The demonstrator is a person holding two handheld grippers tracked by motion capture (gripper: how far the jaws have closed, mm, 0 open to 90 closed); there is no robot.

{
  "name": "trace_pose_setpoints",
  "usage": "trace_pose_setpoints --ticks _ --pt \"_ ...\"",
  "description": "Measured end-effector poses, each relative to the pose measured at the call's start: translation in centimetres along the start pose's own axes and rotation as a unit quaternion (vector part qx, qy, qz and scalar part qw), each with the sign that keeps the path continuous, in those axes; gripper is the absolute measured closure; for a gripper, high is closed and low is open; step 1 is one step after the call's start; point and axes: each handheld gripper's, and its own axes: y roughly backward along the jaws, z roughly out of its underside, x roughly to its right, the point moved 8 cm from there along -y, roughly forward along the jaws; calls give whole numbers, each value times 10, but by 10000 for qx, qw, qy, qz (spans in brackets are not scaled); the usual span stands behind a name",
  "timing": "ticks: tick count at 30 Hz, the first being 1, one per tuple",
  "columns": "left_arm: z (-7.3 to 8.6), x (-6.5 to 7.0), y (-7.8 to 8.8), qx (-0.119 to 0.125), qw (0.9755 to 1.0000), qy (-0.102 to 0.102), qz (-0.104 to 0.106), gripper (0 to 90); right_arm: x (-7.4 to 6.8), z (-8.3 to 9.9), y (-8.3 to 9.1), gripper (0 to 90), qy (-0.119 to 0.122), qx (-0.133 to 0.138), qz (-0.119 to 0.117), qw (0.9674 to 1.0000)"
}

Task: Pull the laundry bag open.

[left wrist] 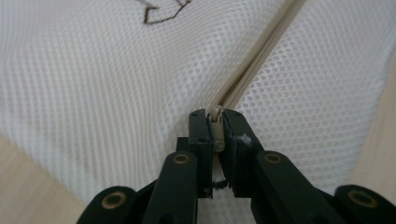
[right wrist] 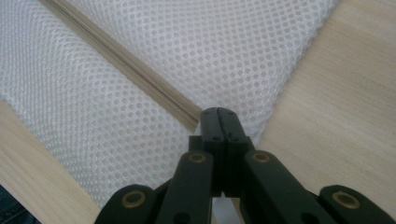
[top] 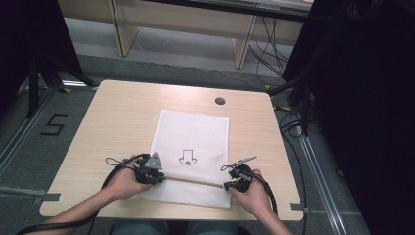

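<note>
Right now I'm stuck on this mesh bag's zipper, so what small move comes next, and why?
Probably draw the left gripper along the zipper, toward the right gripper. The left gripper is shut on the zipper pull, and the right pinches the mesh bag at the zipper's other end, anchoring it.

A round dark grommet (top: 220, 101) sits in the wooden table (top: 117, 117) top.

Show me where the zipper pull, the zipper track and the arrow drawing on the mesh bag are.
zipper pull (left wrist: 216, 122), left gripper view, on the tab between the jaws
zipper track (right wrist: 122, 61), right gripper view, midway along the beige strip
arrow drawing (top: 187, 158), high view, centre of the outline
</note>
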Motion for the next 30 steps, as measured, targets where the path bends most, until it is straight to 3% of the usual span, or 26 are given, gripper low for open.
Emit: trace_pose_setpoints --ticks 2,3,4,8,10,11,12,14,15,16,17,18,19,20,21,22,23,24,27,28,30 --pt "5 -4 5 46 10000 -12 -86 823 0 0 0 900 -6 -7 -14 10000" --pt "8 -4 7 49 10000 74 -19 823 0 0 0 900 -28 -4 -22 10000" --pt "9 -4 9 60 10000 19 -18 823 0 0 0 900 -59 -25 -25 10000" --pt "8 -3 10 150 9998 120 -16 823 -1 0 0 900 -120 -65 0 9999" --pt "10 -4 11 74 9999 -22 -76 823 0 0 -1 900 -139 -69 44 9999" --pt "10 -2 9 216 9995 201 -140 823 -1 0 0 900 -117 -49 19 9999" --pt "15 -6 12 -28 9999 -27 -141 823 -1 0 0 900 -125 -46 3 9999" --pt "22 -9 15 -48 9998 70 -163 823 0 0 0 900 -67 -28 -20 10000" --pt "24 -8 15 114 9993 309 -179 823 0 0 0 900 -47 -25 -23 10000" --pt "28 -10 19 50 9995 259 -173 823 0 0 0 900 -48 -12 -19 10000" --pt "30 -8 20 160 9987 440 -196 823 0 0 0 900 -63 -34 -54 10000" --pt "31 -7 21 206 9985 464 -189 823 0 0 0 900 -74 -31 -62 9999" --pt "33 -6 24 108 9993 318 -173 823 0 0 0 900 -77 -34 -60 9999" --pt "33 -3 24 182 9986 453 -195 823 0 0 0 900 -158 -89 -19 9998" --pt "34 -2 25 116 9993 316 -168 823 0 0 0 900 -163 -89 7 9998" --pt "34 -1 25 137 9989 389 -223 823 0 0 0 900 -132 -89 13 9999" --pt "36 -2 27 1 9997 160 -175 823 0 -1 0 900 -65 -46 2 10000" --pt "34 1 26 167 9990 362 -191 822 0 -1 0 900 -68 -50 5 10000" --pt "38 0 29 100 9990 335 -268 823 1 -1 0 900 -61 -44 26 10000" --pt "40 0 30 100 9988 390 -274 823 0 0 0 900 -171 -79 -34 9998" --pt "45 -3 35 96 9984 389 -398 823 1 -1 0 900 -113 -36 -10 9999"
